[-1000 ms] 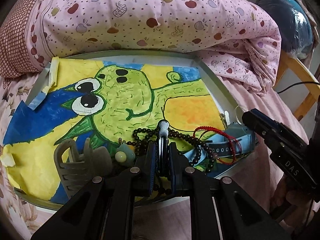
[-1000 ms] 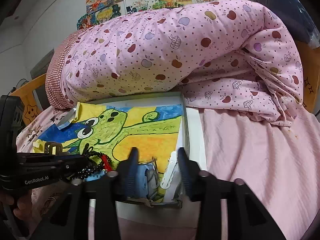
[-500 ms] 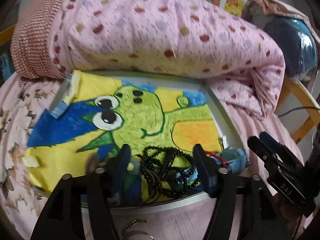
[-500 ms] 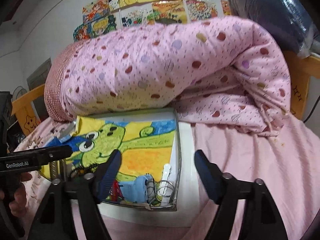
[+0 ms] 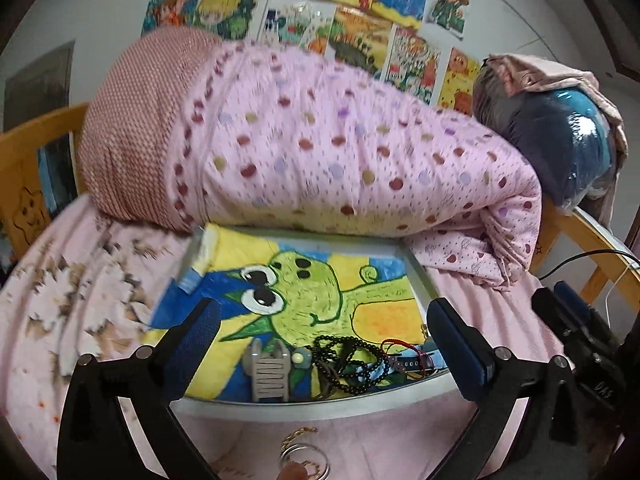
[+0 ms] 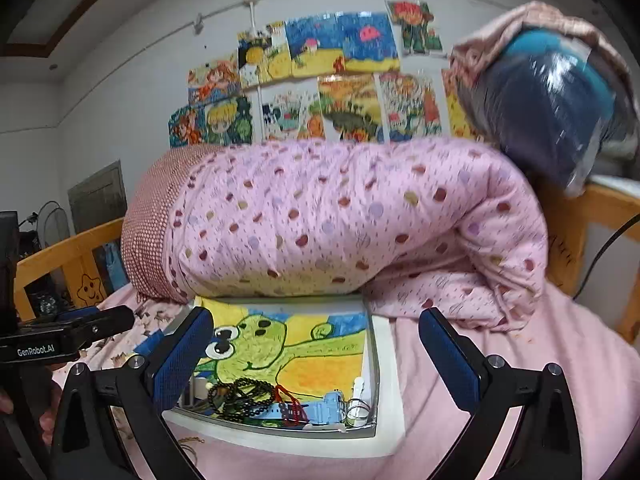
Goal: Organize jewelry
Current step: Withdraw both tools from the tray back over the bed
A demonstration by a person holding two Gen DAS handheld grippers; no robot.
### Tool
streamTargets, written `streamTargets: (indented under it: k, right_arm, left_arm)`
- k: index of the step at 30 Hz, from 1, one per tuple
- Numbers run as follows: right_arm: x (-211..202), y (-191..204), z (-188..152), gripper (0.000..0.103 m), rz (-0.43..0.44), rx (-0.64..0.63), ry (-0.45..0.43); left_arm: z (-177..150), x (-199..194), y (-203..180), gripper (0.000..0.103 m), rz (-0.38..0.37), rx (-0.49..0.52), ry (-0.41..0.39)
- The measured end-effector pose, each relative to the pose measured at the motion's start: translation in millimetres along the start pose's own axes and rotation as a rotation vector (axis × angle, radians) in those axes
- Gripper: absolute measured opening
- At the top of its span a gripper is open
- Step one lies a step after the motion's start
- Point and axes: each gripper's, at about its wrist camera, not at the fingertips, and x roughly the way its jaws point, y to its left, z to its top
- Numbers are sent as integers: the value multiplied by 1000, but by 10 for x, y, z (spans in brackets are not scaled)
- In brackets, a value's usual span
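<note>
1. Pink bedding (image 5: 480,320) carries a tray (image 5: 320,404) lined with a frog drawing.
2. Beads (image 5: 352,364) lie in its near end.
3. My left gripper (image 5: 324,344) and right gripper (image 6: 316,356) are both opening wide, holding nothing.

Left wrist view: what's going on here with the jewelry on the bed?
A person holds a tool in each hand over a bed. Both the left tool and the right tool are opening, with nothing between their fingers. The black bead necklace, red string bracelet, grey hair claw and blue watch lie clustered in the frog-painted tray.
</note>
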Motion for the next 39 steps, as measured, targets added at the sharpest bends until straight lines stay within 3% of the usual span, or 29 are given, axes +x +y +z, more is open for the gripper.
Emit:
streamTargets:
  k: [17,27,39]
  right_arm:
    - [-850,474,-159,103,-27,-59,-52]
    - [-965,638,-411,103,-77,-72,25]
    - [-785,716,-806,103,-73,-67,198]
  left_arm:
    - [-352,-978,226,101,28,69,-86]
    - [-636,-1176,524,101,56,16,-31]
    - [-1018,-1140,879,101,127,3,96]
